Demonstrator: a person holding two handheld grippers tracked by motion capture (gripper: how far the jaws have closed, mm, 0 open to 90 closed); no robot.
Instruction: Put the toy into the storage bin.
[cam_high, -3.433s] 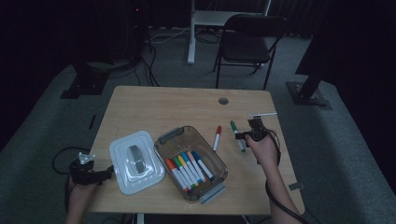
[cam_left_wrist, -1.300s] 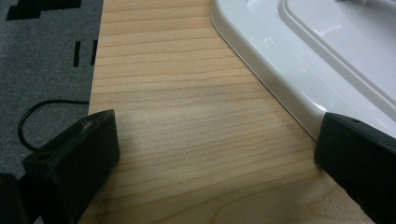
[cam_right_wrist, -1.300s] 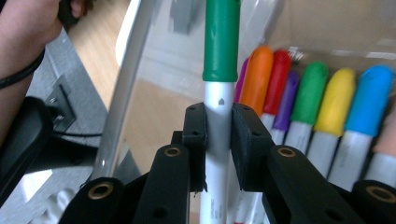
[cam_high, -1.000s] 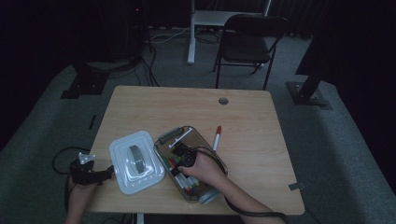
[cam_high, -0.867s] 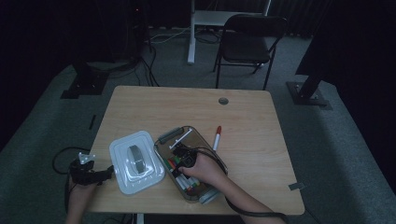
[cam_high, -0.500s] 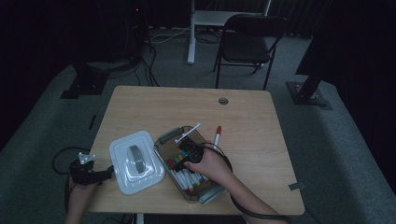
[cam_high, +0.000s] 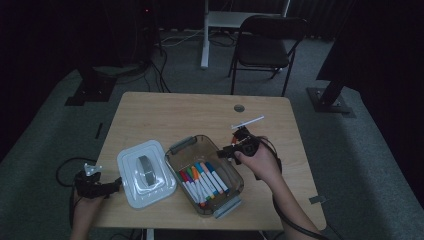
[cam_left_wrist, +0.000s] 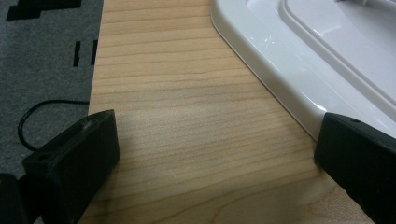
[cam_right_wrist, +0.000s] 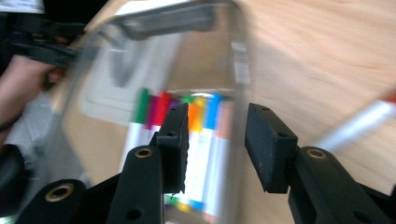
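Presently noted:
Right gripper: jaws just opened, nothing held, beside the box.
Markers: laid in the box.
Left gripper: spread wide, empty, by the lid.

Table top: light wood-grain laminate, smooth, matt. Lid lying on the table: white plastic, glossy, smooth (soft highlights along rim). Box right of the lid: clear plastic, shiny, grey plastic clips. Markers inside the box: white plastic barrels, coloured caps. Jaw pads in both gripper views: black, matt, rubbery-looking. Floor around the table: grey carpet, rough.
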